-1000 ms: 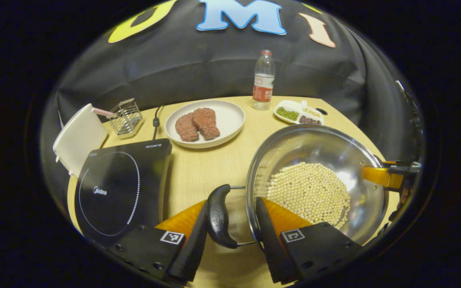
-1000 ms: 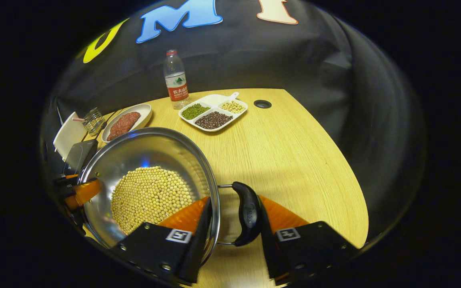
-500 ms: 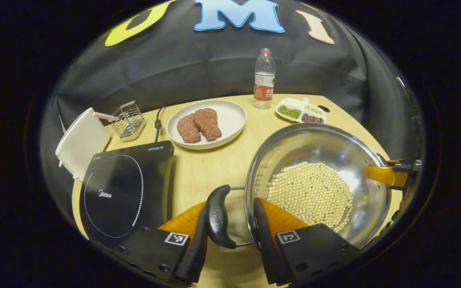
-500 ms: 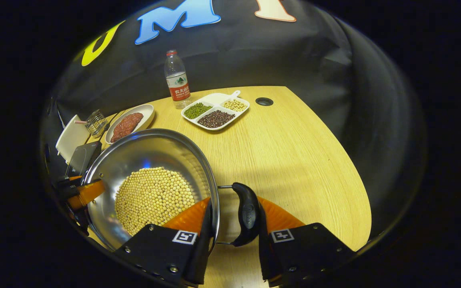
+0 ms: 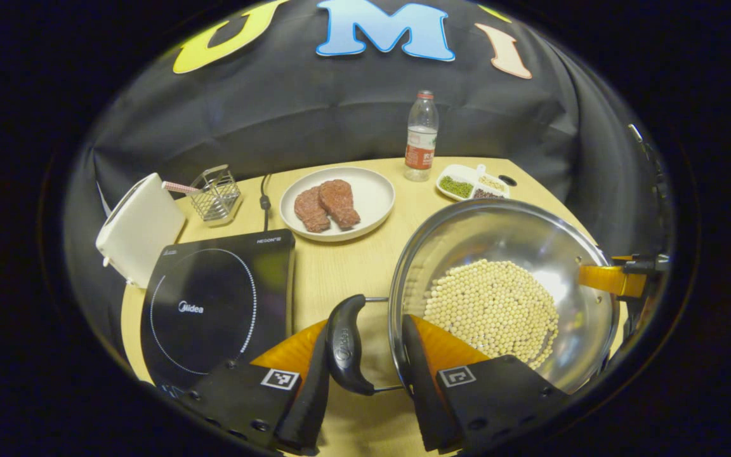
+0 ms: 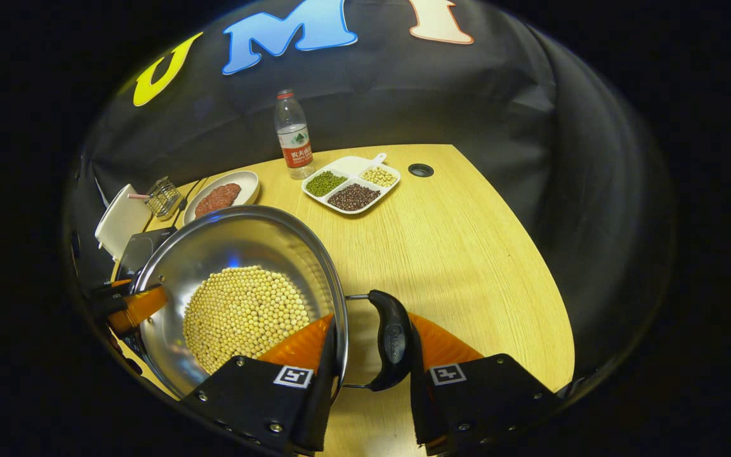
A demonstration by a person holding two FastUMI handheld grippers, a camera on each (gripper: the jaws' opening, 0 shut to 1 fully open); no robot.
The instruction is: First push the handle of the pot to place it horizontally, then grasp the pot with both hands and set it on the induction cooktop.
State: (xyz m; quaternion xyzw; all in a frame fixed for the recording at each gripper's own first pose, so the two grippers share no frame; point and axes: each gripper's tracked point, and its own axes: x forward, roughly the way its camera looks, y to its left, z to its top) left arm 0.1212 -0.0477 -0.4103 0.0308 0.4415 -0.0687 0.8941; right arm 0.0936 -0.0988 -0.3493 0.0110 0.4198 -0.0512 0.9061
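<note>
- In the left gripper view, the left gripper [image 5: 365,371] is clamped on the pot [image 5: 505,235]: one finger presses the black side handle [image 5: 343,346] from outside, the other finger stands inside the rim against the wall.
- The steel pot holds a layer of pale round beans [image 5: 492,308]. I cannot tell if its bottom touches the tabletop [image 5: 340,266] or is a little above it; it is near the front edge.
- The induction cooktop [image 5: 213,304] lies flat at the front left corner of the tabletop, apart from the pot, with bare wood between them.
- Behind it, near the back edge, are a white plate [image 5: 372,190] with two pieces of raw meat [image 5: 326,204], a water bottle [image 5: 421,136] and a divided dish [image 5: 473,183] of beans. At the left edge are a wire rack [image 5: 215,193] and a white board [image 5: 140,228].
- On the far side of the pot the right gripper [image 5: 619,279] reaches to the rim.
- In the right gripper view, the right gripper [image 6: 372,365] is closed on the second black handle [image 6: 394,339] and the pot wall in the same way.
- Here the pot [image 6: 232,247] is at the front left, and the cooktop [image 6: 137,251] is partly hidden behind it.
- The left gripper [image 6: 127,304] is at the opposite rim.
</note>
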